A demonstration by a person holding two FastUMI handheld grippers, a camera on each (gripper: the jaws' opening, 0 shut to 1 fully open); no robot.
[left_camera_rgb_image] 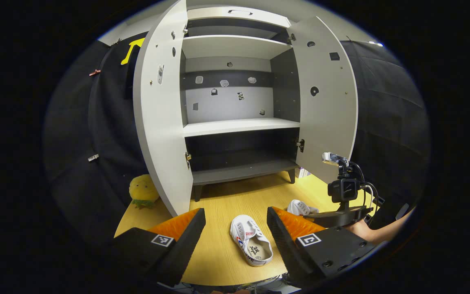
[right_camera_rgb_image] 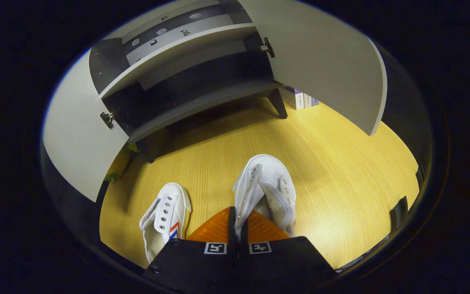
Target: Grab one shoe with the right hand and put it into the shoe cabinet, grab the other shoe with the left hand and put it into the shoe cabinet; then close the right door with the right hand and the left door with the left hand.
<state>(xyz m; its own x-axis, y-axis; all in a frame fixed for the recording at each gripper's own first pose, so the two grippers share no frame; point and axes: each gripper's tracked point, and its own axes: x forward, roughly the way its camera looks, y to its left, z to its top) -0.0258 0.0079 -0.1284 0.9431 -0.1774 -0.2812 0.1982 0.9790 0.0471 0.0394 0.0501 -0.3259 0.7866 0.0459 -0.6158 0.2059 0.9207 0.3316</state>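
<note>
Print on shoe [left_camera_rgb_image: 251, 241] insole and side, apparently illegible.

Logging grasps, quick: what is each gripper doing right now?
Left gripper: jaws open, holding nothing, above the white canvas sneaker on the wooden floor.
Right gripper: jaws shut on the other white canvas sneaker.

The two shoes are white, the left shoe [right_camera_rgb_image: 165, 218] with red and blue stripes on its side, the right shoe [right_camera_rgb_image: 265, 190] with metal eyelets; the shoe cabinet [left_camera_rgb_image: 235, 126] is light grey with dark grey inner panels; the floor [right_camera_rgb_image: 333, 163] is yellow wood grain; a plush toy [left_camera_rgb_image: 143, 191] is yellow and green.
</note>
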